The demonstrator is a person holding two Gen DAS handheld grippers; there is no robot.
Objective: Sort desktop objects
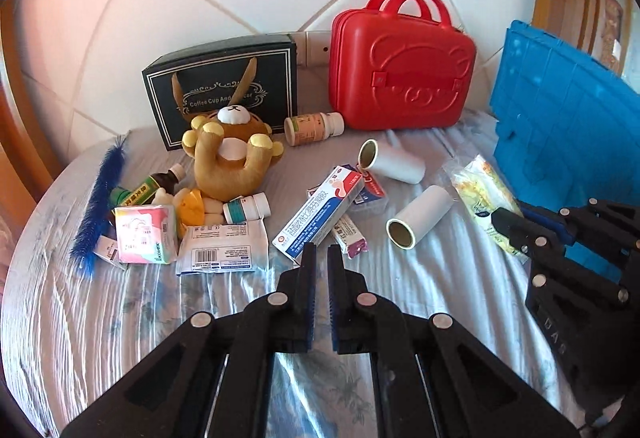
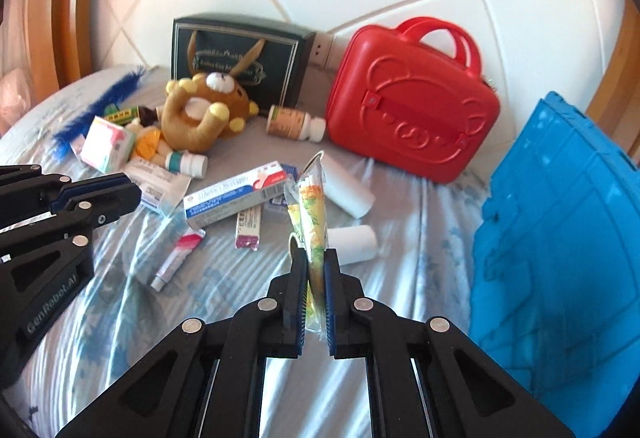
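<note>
My right gripper is shut on a clear yellow-green packet and holds it upright above the bed; the packet and the right gripper also show at the right of the left wrist view. My left gripper is shut and empty, just in front of a long blue-and-white medicine box; it also shows at the left of the right wrist view. Two white paper rolls, pill bottles, a brown plush bear and small packs lie scattered.
A blue plastic crate stands at the right. A red bear-embossed case and a black gift box stand at the back against the padded headboard. A blue bottle brush lies at the left. A small tube lies on the sheet.
</note>
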